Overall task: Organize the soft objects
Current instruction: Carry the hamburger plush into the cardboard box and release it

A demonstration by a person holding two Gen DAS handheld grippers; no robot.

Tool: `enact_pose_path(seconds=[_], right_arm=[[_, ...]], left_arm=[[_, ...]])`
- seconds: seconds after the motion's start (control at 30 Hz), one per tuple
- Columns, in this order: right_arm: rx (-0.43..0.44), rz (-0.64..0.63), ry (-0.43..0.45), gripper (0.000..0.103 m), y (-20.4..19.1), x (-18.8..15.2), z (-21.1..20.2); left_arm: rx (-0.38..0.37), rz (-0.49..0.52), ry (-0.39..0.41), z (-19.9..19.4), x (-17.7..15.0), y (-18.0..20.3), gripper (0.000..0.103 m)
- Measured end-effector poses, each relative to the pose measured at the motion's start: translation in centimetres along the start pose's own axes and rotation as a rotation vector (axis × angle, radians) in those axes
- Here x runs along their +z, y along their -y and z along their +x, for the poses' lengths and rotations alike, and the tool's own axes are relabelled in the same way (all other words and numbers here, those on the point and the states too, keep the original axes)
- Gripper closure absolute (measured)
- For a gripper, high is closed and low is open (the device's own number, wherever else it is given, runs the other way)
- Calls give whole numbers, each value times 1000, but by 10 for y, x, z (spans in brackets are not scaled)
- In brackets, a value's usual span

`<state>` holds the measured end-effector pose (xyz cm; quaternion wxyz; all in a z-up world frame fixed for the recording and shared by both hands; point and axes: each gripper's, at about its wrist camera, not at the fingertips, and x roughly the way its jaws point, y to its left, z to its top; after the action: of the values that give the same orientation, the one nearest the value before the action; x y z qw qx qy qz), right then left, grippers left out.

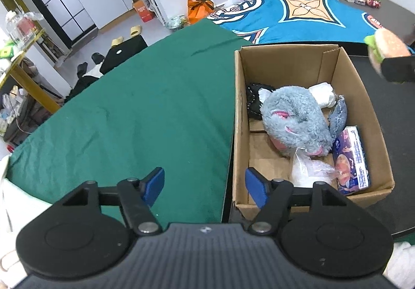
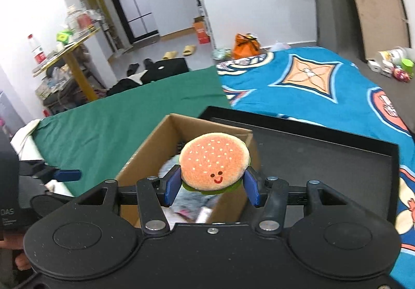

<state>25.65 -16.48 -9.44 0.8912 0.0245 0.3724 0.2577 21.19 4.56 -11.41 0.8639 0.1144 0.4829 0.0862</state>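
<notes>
Brown cardboard formed the one open box, which stood right of centre in the left wrist view, its left wall along the edge of the green cloth; its right wall met a dark tray surface; beyond its far wall spread the blue patterned blanket. Wide bare cloth lay open on the left of that frame; bare cardboard floor showed in the box's near left corner.

Inside the box lay one grey plush toy at the middle; one black item and one white roll sat toward the far wall; one clear plastic bag and one printed packet sat near the front right corner.

The left gripper hung over the box's near left corner, straddling its left wall; its two blue pads stood far apart with nothing between them.

The right gripper was closed on one burger plush, a pad pressed to each side, the smiling bun facing the camera; it was held above the box, at lower centre of the right wrist view; the left wrist view caught the same plush at the right edge of the frame.
</notes>
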Motion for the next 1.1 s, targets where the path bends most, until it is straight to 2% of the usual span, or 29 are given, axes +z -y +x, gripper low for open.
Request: enact_pose_path(seconds=[0.27,0.43,0.53,0.63,0.83,1.1], right_arm=[[25,-42,-15,52,-25,-2,9],[46,-73,-18,52,-37,-3,17],[59,-75,-15,52,-42,-1,22],[84,-68,-7,52,-47,1,25],[145,-79,-4,44,-55,1,28],[96,-31,-17,43,-38,-5,14]], left_arm=[[-67,-44,3,7,-6,-6,58],[-126,-55,6,7,-7,-5,84],[-145,-64,10,7,-8,-5,92],[-159,-70,13,8,-9,-7,94],[-180,-93,5,9,-8,-12,93],[-155,-75,6,0,-4,-9,90]])
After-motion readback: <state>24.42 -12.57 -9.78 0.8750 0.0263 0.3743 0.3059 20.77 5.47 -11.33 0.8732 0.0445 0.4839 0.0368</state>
